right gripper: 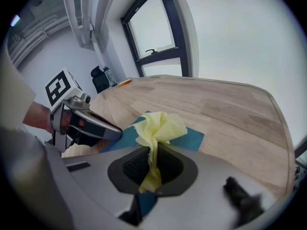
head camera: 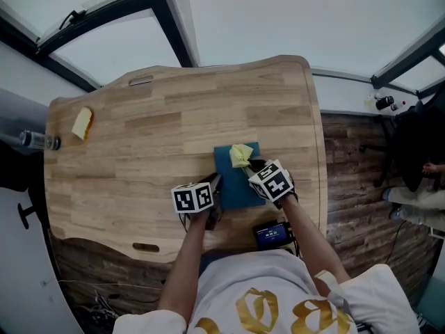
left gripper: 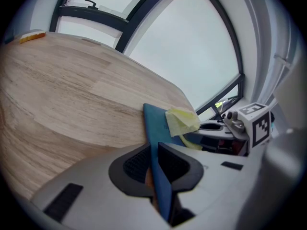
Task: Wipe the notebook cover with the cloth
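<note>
- The left claw (left gripper: 154,166) is clamped on the near edge of the blue notebook (head camera: 233,185), which lies flat on the wooden surface (head camera: 139,138) toward the person's side. With only that one edge pinned, a sideways stroke could swing the far end round.
- The right claw (right gripper: 152,163) is closed on a thin twist of the yellow cloth (right gripper: 160,127), and the cloth's bunched head rests on the far part of the cover. Drag could pull the twist free.
- Pressing too low would likely put hard claw tips on the cover.
- The claws stand close together, so a stroke toward the person risks a knock.
</note>
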Action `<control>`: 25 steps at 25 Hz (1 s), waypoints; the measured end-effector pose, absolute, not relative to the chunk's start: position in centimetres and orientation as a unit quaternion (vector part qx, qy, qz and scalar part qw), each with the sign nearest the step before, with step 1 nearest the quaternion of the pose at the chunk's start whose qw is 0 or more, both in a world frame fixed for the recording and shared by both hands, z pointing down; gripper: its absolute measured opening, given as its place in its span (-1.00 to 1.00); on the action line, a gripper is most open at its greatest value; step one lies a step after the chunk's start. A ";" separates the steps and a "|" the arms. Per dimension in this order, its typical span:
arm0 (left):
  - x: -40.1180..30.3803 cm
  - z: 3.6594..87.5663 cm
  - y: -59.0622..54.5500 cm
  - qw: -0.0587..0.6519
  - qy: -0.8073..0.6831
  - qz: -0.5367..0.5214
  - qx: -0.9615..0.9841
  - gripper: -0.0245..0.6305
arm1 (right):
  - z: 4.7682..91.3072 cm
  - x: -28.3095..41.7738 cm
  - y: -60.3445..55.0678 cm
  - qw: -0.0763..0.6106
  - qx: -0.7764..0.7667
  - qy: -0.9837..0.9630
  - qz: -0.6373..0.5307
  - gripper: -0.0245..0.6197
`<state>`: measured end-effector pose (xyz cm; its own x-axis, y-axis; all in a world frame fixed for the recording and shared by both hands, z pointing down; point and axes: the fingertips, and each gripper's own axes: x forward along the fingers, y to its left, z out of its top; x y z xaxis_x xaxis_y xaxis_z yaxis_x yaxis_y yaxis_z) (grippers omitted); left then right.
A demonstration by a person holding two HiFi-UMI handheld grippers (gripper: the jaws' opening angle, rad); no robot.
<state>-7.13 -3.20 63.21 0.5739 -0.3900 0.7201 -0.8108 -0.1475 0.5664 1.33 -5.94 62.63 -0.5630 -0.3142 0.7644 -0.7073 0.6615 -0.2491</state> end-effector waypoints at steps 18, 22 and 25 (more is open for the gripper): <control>-12.1 58.1 -4.2 0.387 -0.484 0.194 0.760 -0.81 | 53.7 4.4 -5.1 0.287 0.483 -0.807 0.182 -0.81; -12.4 52.4 -4.2 0.302 -0.495 0.171 0.796 -0.87 | 50.9 4.3 -3.1 0.266 0.518 -0.795 0.168 -0.81; -11.7 48.9 -3.5 0.257 -0.485 0.160 0.820 -0.88 | 48.9 3.2 -2.0 0.253 0.523 -0.800 0.151 -0.81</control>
<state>-11.72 -3.51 48.87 0.4781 -0.7134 0.5123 -0.8782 -0.3974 0.2661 3.22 -1.99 48.91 -0.3258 -0.7596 0.5629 -0.9126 0.4083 0.0227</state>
